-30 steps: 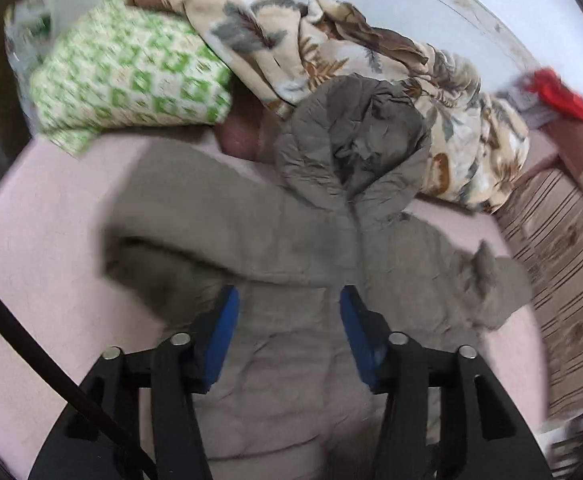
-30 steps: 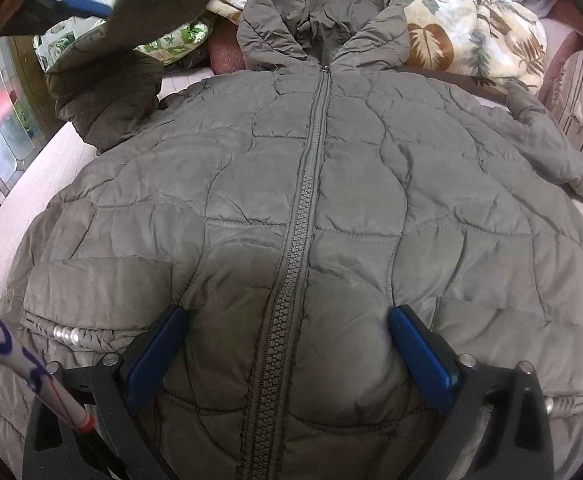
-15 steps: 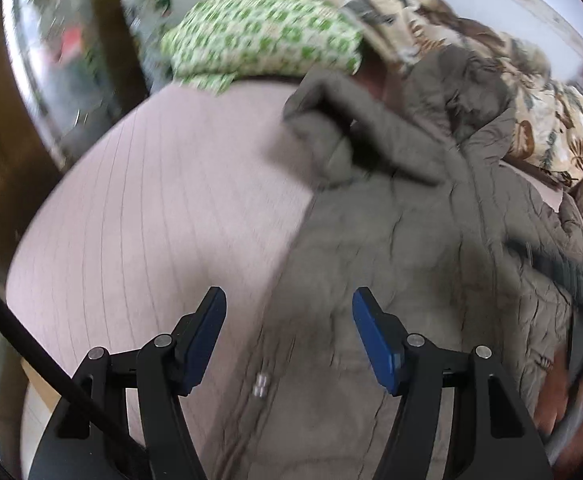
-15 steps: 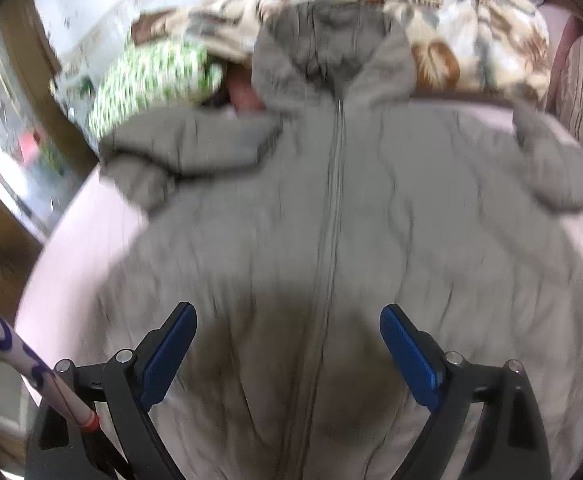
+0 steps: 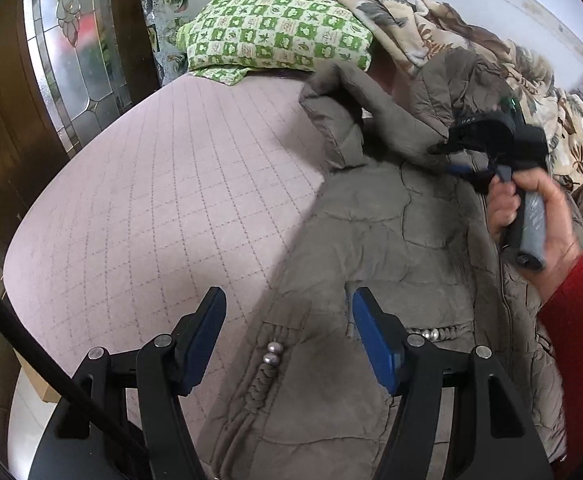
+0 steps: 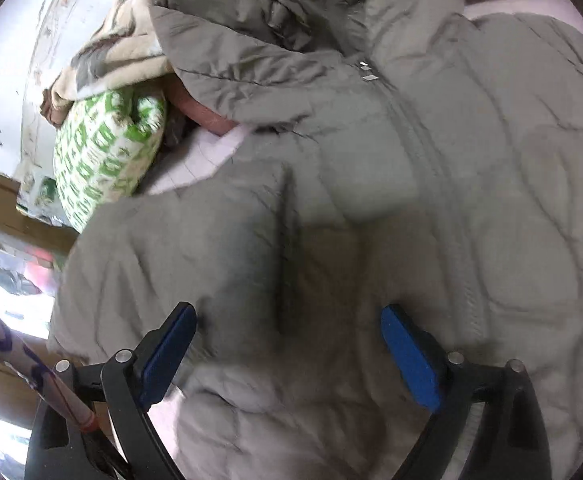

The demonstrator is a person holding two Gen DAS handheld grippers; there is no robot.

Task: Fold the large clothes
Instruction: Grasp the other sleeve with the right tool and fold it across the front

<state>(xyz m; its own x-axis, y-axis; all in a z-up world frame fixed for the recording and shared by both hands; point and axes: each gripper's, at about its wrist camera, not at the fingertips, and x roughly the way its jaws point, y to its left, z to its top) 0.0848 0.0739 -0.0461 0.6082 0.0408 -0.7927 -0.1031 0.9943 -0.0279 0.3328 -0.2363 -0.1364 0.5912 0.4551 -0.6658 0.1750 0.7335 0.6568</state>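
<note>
A grey-brown quilted hooded jacket (image 5: 371,220) lies zipped, front up, on the bed. Its sleeve (image 5: 371,120) is folded in over the chest. My left gripper (image 5: 289,304) hangs open over the jacket's side edge, by the beaded pocket trim (image 5: 269,352), with nothing pinched. A hand in a red sleeve (image 5: 579,320) holds my right gripper (image 5: 461,170) at the folded sleeve. In the right wrist view the right gripper (image 6: 289,316) stands wide over the sleeve (image 6: 191,248) and jacket (image 6: 491,160). Its jaws are closing, with fabric lying between the pads but not pressed.
The pink quilted bed cover (image 5: 151,200) lies bare left of the jacket. A green checked pillow (image 5: 275,36) and a leaf-print blanket (image 5: 411,32) are heaped at the head end. A wooden door with leaded glass (image 5: 71,40) stands past the bed's left edge.
The left gripper swung left to the jacket's side edge and sank. The sleeve it held up now lies across the chest. The right gripper moved forward over that sleeve, rolling and narrowing.
</note>
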